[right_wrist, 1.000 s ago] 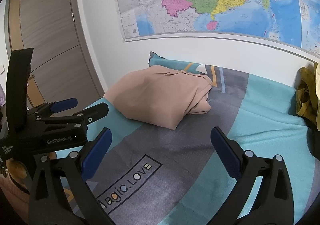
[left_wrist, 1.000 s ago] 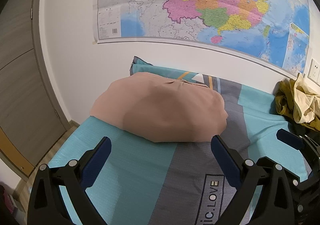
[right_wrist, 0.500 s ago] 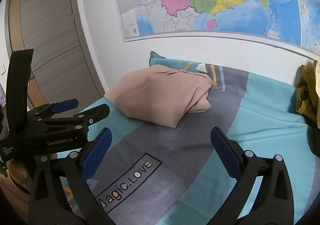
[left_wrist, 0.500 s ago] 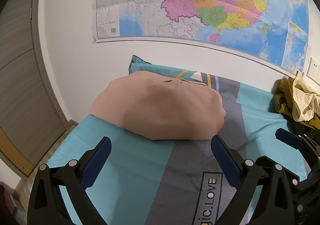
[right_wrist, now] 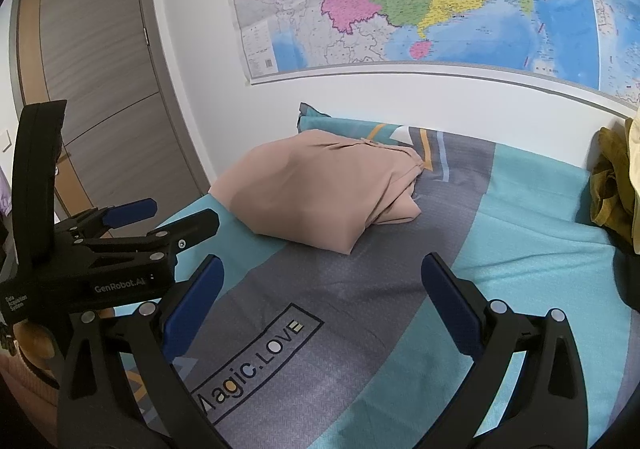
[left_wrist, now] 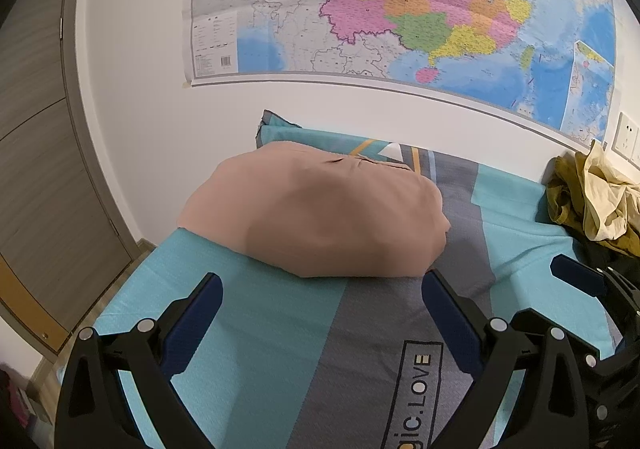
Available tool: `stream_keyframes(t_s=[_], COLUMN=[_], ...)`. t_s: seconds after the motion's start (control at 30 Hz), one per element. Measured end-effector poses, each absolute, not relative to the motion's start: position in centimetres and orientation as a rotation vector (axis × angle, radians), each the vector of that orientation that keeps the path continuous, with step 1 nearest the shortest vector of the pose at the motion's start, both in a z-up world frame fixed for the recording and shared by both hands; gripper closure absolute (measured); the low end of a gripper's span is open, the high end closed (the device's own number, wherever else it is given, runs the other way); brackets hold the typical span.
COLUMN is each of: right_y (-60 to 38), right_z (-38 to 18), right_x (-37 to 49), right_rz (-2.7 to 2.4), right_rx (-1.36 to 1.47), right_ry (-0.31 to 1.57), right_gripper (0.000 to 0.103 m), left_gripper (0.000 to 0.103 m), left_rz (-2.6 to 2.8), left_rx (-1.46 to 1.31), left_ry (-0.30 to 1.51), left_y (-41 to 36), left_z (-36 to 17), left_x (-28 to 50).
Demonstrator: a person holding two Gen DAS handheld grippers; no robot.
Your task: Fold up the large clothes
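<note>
Over the last second almost nothing moved — both tools, left tool and right tool, stayed spread and empty short of the folded pink garment on the bed, so that fold looked done, probably, with the yellow heap next.

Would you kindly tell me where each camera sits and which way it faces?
Left wrist: on the left gripper, facing the pink garment and map; right gripper at right edge.
Right wrist: on the right gripper, facing the same; left gripper at left.
Shared: garment, map, bedspread.
</note>
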State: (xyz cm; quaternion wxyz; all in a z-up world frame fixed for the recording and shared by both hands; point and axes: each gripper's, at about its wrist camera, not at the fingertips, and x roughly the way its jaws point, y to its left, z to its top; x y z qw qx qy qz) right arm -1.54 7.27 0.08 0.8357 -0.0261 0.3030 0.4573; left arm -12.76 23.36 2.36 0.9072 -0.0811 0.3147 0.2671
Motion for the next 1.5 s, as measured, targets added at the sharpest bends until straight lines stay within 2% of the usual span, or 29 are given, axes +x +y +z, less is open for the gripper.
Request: stream_keyframes(t_s=[1.5], right_y=[7.02], right_z=[-0.02], right_x=[-1.72], right_rz=[0.967], right_rx=[-0.054], right_ry=[0.642], right_gripper=[0.006], left_gripper=[0.007], left_rz=[0.544], left_rx=[-0.165], left_ry=[0.657], left_y=[22.91], left_z=[2.1], left_x=[-12.67])
